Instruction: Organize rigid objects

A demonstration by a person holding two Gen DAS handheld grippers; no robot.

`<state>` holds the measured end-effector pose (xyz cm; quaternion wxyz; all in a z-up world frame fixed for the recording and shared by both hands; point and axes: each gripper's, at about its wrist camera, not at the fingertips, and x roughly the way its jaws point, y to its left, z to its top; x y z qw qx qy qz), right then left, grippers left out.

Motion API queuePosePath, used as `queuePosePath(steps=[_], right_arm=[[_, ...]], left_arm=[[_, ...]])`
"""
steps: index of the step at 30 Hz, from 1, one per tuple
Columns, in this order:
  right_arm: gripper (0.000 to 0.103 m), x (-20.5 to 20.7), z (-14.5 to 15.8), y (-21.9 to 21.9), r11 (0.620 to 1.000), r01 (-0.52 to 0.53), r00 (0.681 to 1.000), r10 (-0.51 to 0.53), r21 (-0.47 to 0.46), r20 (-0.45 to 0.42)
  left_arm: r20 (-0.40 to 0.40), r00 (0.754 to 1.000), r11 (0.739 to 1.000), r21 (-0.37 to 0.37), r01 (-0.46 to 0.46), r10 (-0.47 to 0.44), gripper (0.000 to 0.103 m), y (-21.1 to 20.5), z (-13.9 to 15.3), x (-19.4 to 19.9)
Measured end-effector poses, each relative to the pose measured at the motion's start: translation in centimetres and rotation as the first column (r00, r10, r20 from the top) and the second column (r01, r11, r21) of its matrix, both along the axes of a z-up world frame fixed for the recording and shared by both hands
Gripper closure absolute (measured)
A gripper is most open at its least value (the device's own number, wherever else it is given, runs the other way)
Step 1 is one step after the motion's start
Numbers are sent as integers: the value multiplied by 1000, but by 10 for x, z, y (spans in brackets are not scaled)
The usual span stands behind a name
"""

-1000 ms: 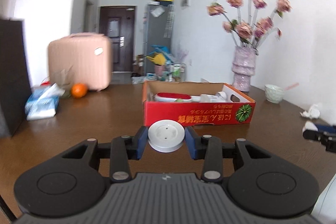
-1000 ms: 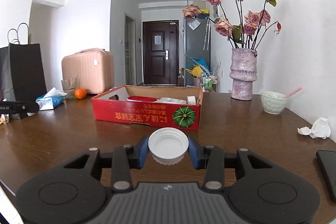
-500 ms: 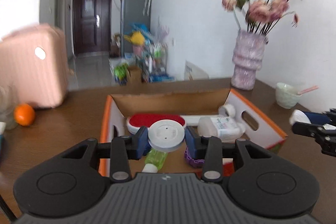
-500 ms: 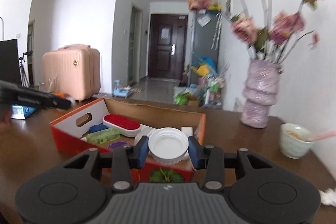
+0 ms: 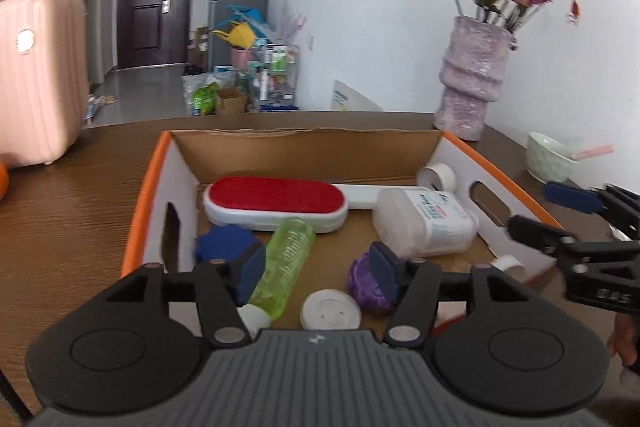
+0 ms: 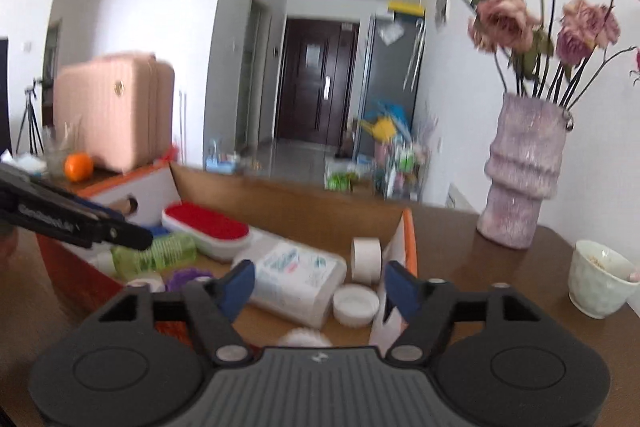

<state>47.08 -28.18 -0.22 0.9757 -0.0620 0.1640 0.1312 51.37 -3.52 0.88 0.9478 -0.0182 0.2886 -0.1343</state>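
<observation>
Two lids have left your grippers in the last half second: the left gripper (image 5: 316,277) and the right gripper (image 6: 320,289) now both hang over the box (image 5: 138,215) with jaws spread wide and nothing between them. Your flat white disc (image 5: 331,310) lies on the box floor by its near wall, just beside the purple piece (image 5: 362,283). Your ribbed white cap (image 6: 356,305) sits in the near right corner of the box, touching or nearly touching the white bottle (image 6: 298,281), below the tape roll (image 6: 366,255).

That looks like both drops done, so you can lift clear.

The box is crowded: the red-topped brush (image 5: 276,203) lies along the far side, the green bottle (image 5: 286,261) slants toward the near wall, and a blue gear-shaped piece (image 5: 222,243) sits by the left wall. Outside it, the vase (image 6: 524,183) and the bowl (image 6: 598,285) stand near the desk's right edge, close to your right gripper's way out. The orange (image 6: 79,166) and pink case (image 6: 114,111) sit well off toward the far left.
</observation>
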Motion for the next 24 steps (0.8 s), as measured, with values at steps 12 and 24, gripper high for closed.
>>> queuePosePath(steps=[12,24], right_arm=[[25,-52,36,-37,984,71,997,-65,163,-40],[15,-179,103,-23,996,-21,994,11,89,112]], left_arm=[[65,995,992,96,-80,74,30,-13,34,-56],[190,974,985,99,-140,119,19,15,86,-186]])
